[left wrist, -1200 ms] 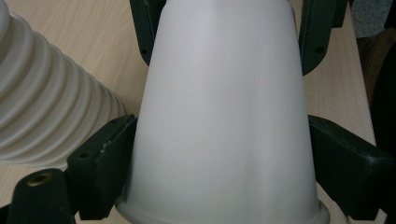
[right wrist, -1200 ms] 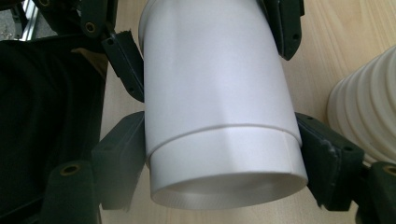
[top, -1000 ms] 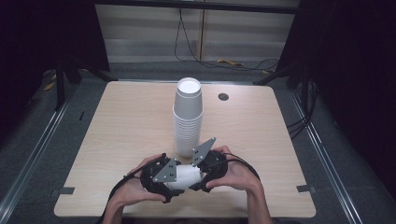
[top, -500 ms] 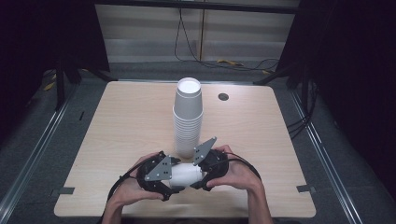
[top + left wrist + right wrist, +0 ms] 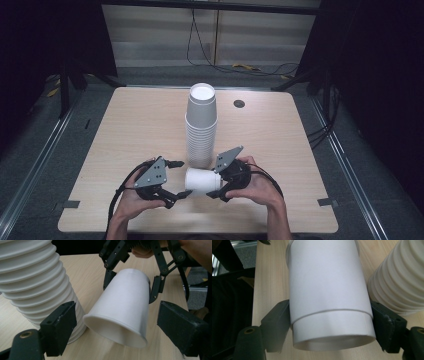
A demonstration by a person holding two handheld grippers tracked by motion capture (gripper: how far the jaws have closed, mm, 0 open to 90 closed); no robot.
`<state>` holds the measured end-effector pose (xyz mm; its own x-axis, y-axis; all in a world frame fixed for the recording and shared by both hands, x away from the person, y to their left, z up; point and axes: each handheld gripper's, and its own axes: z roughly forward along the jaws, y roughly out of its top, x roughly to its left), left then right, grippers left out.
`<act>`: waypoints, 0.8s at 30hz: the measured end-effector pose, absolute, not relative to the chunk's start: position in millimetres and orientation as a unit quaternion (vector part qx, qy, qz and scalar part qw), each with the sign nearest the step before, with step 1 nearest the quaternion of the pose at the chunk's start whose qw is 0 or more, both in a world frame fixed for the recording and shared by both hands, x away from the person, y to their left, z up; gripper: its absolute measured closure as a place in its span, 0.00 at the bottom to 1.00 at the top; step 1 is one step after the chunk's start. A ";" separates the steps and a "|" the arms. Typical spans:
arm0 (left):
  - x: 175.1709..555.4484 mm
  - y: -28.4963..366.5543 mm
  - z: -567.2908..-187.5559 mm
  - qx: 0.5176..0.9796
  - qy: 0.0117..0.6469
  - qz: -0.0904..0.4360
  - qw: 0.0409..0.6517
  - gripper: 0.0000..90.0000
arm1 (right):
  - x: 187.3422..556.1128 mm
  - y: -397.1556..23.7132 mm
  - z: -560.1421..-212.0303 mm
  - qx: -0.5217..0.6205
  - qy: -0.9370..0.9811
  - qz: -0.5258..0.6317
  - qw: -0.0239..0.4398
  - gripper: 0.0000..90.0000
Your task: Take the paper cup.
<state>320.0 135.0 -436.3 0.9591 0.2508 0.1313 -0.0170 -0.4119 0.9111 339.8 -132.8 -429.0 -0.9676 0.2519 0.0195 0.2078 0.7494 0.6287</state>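
Right gripper clamps the base end of a single white cup, lying sideways just before the tall cup stack. Left gripper stands off the cup's open mouth, jaws spread wide in its own view. Right gripper view suggests two nested cups, though that is unclear.

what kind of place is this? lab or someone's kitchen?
Likely a lab or recording rig, not a kitchen: a bare wooden table ringed by dark curtains, cables across the floor, and only a cup stack set out for handheld grippers.
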 end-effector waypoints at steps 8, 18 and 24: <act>320.6 144.1 -439.8 0.811 0.093 0.122 0.564 0.17 | 339.9 -141.5 -436.2 0.138 0.914 0.380 0.031 0.26; 322.7 154.2 -444.5 0.790 0.116 0.115 0.590 0.17 | 336.5 -154.2 -448.7 0.160 0.877 0.451 0.025 0.26; 322.0 154.1 -445.2 0.787 0.119 0.116 0.594 0.17 | 335.8 -158.5 -458.6 0.166 0.852 0.497 0.021 0.26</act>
